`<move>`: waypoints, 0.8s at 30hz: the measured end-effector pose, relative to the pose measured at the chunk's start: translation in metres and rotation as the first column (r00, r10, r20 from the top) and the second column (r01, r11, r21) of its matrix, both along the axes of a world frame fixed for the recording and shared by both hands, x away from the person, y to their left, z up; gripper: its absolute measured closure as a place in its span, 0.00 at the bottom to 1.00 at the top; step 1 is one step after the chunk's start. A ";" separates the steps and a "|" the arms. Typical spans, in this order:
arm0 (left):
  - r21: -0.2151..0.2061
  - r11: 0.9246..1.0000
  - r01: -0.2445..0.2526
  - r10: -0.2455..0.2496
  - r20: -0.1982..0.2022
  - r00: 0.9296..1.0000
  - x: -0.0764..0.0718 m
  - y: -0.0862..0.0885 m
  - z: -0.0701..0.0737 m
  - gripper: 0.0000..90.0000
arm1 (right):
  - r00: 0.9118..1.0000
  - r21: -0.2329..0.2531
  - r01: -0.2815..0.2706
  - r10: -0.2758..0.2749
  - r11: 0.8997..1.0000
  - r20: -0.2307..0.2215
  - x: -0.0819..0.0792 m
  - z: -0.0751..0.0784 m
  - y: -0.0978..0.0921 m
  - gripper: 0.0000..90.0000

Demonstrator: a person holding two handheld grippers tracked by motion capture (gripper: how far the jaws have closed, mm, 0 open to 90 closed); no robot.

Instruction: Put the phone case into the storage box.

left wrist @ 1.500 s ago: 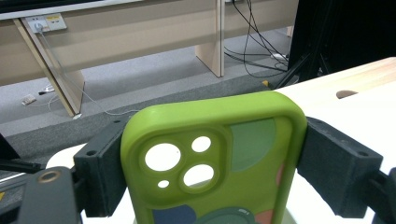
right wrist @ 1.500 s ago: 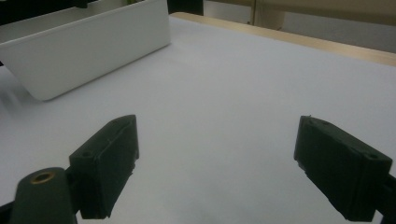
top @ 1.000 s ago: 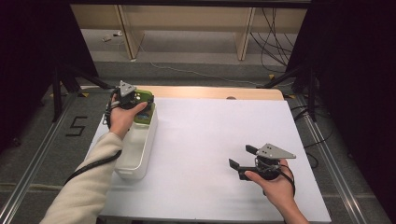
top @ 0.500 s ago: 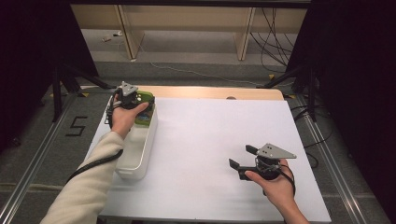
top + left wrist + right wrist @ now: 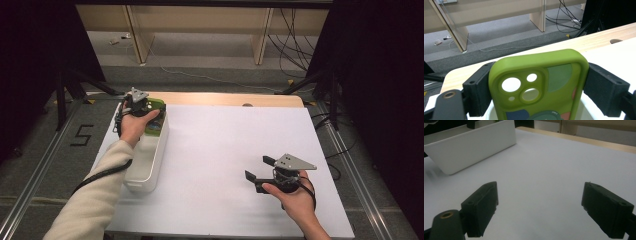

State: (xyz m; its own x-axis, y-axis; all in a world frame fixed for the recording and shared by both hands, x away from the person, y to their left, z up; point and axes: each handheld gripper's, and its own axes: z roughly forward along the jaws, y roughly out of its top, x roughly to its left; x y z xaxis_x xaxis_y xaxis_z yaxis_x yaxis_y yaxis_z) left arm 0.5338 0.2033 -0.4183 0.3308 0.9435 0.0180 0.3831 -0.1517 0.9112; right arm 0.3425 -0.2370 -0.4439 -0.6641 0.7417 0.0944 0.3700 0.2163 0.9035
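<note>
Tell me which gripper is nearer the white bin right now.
Left. The left gripper hangs over the white bin's far end, clamping a green phone case; the right gripper rests open, well off to its right.

A lab: white-topped table [image 5: 225,150] on metal rails, loose floor cables [image 5: 295,30].

Grey floor [image 5: 210,65], wooden shelving [image 5: 200,20]

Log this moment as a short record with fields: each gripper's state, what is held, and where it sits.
left gripper: shut on the green phone case
phone case position: over the far end of the white bin
right gripper: open, holds nothing, above the white table sheet
bin location: left side of the table
</note>
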 end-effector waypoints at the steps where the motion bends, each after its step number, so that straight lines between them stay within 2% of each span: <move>1: 0.001 1.000 0.003 -0.003 -0.001 1.000 0.001 0.000 0.000 0.18 | 1.000 0.000 -0.001 0.001 1.000 0.000 0.000 0.000 0.000 0.17; 24: 0.012 1.000 -0.017 0.017 -0.029 0.999 0.008 -0.002 0.001 0.16 | 1.000 -0.001 -0.003 0.003 1.000 -0.008 0.000 -0.001 0.001 0.17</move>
